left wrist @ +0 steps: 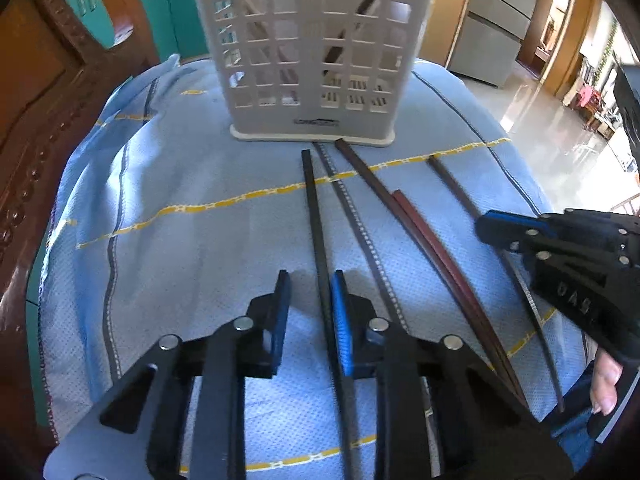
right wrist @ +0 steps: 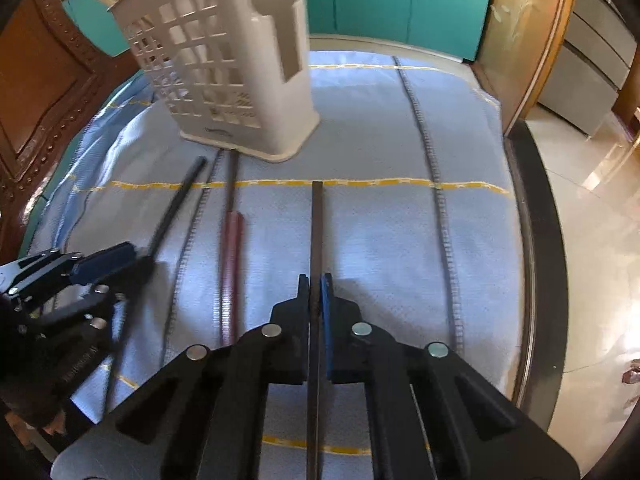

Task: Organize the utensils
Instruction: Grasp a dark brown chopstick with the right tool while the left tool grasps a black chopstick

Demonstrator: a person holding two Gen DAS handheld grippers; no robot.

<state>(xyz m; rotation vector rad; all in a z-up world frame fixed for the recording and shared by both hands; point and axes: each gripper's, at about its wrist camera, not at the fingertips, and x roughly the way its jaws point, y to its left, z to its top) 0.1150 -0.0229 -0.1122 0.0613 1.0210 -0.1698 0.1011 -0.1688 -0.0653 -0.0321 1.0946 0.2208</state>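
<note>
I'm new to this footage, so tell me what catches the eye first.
The white lattice holder stands upright at the far end of the blue cloth, with chopsticks lying loose before it. The right gripper is shut on a dark chopstick, while the left gripper straddles a black chopstick, its jaws not clamped.

Four loose chopsticks, one white slotted holder, one blue cloth, two tools.

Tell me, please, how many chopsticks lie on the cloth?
4. A black chopstick between the jaws of the left tool; two reddish-brown ones beside it; a dark one in the right tool. Others may be inside the basket.
</note>
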